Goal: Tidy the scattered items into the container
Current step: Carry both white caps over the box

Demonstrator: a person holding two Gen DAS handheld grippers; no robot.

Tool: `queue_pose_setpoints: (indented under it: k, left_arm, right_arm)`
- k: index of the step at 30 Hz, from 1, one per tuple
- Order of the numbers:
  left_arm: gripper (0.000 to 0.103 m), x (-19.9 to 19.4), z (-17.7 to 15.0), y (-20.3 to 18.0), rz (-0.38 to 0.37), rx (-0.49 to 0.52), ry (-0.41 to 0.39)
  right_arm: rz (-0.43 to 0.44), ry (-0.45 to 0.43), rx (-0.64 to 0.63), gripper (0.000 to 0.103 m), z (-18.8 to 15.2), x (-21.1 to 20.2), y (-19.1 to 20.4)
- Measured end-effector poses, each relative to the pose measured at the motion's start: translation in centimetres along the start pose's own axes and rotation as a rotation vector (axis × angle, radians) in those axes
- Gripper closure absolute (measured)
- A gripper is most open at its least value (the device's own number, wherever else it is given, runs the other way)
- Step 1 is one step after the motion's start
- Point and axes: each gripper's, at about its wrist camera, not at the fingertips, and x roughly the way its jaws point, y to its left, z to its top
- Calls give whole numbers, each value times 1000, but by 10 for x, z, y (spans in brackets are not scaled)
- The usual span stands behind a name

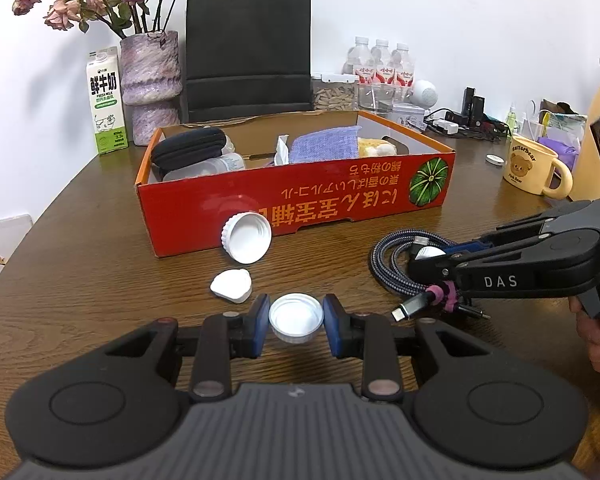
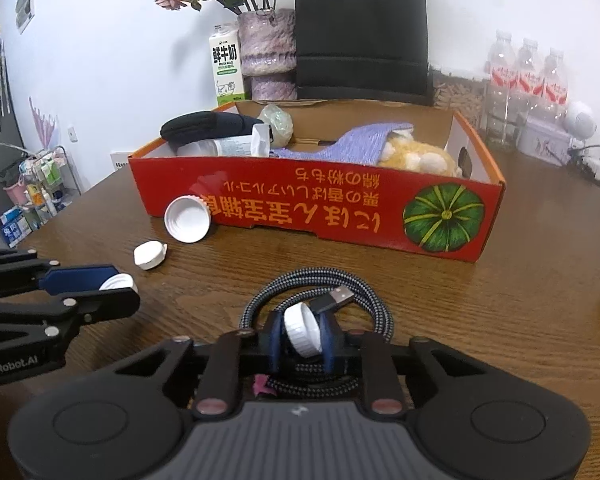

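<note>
My left gripper (image 1: 296,320) is shut on a white bottle cap (image 1: 296,317), open side up, low over the wooden table. It shows at the left of the right wrist view (image 2: 118,292). My right gripper (image 2: 302,336) is shut on a second white cap (image 2: 303,330), tilted on edge, above a coiled braided USB cable (image 2: 316,312). It enters the left wrist view from the right (image 1: 428,258). A large white cap (image 1: 247,237) leans against the red cardboard box (image 1: 300,200). A small white flip lid (image 1: 232,286) lies on the table in front of it.
The box holds a black pouch (image 1: 188,146), a clear bottle, a purple cloth (image 1: 326,144) and a plush toy (image 2: 416,156). Behind it stand a milk carton (image 1: 106,100), a vase, a black paper bag and water bottles. A yellow mug (image 1: 534,166) stands at right.
</note>
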Motion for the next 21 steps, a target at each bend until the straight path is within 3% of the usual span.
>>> queue_pose_setpoints:
  k: [4,21]
  left_arm:
    - [74,0,0,2,6,-4,-2]
    - [74,-7,19,-1,10,16,-66]
  right_arm:
    - [2,-14,0,94,-1,-4,1]
    - [10,-128,-6,95,16,-23,2]
